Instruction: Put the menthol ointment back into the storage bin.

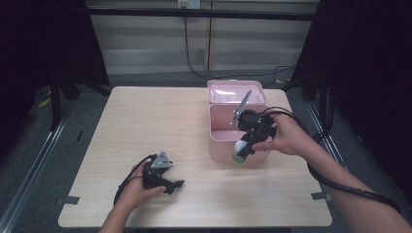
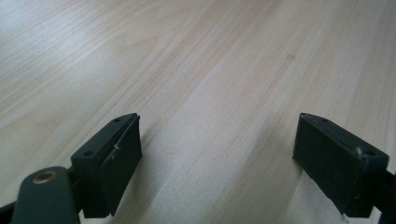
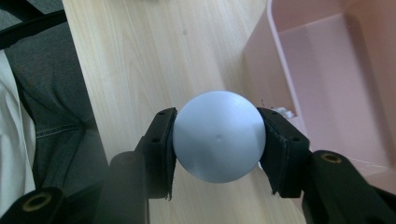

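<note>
A round, pale blue-grey object [image 3: 218, 135] sits clamped between the two black jaws of my right gripper [image 1: 241, 151], which is shut on it. In the high view the object [image 1: 238, 155] hangs just over the front wall of an open pink box [image 1: 214, 127]. In the right gripper view the box's hollow inside [image 3: 327, 88] lies to the right of the object. My left gripper [image 1: 176, 184] rests low on the wooden table [image 1: 145, 121] at the front left. Its jaws stand wide apart over bare wood in the left gripper view [image 2: 217, 154].
The box's pink lid [image 1: 228, 92] is folded back behind it, towards the table's far edge. Black cables trail from both grippers. Dark curtains and a metal rail flank the table. A person's trouser leg [image 3: 56, 93] shows beyond the table's near edge.
</note>
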`<state>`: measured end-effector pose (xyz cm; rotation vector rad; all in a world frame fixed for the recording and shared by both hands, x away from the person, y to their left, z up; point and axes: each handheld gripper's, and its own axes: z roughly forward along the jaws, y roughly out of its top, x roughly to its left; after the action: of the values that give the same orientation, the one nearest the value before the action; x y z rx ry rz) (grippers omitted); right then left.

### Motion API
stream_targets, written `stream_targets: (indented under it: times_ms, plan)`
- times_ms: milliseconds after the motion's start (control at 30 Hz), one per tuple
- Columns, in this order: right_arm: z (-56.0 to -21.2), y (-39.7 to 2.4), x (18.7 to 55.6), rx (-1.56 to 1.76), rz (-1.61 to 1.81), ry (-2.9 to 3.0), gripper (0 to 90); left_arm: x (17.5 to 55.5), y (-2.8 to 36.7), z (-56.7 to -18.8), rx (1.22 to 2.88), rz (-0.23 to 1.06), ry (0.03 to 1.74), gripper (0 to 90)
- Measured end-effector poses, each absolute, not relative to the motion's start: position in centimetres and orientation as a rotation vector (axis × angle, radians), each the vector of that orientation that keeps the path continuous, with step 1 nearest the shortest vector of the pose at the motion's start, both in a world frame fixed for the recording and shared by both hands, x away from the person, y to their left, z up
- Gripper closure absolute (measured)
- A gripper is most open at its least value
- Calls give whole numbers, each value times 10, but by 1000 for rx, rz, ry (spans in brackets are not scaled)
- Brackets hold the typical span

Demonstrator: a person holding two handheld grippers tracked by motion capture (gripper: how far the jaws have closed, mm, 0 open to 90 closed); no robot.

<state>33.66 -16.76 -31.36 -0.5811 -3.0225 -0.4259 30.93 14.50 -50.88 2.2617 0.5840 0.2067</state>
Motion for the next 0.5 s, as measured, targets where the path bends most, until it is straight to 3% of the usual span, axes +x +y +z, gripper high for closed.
stream_targets:
  times_ms: [500]
  plan:
    - [-289,-156,352,-572,-413,-3040,506,309,145,-509,2262,207,584,149]
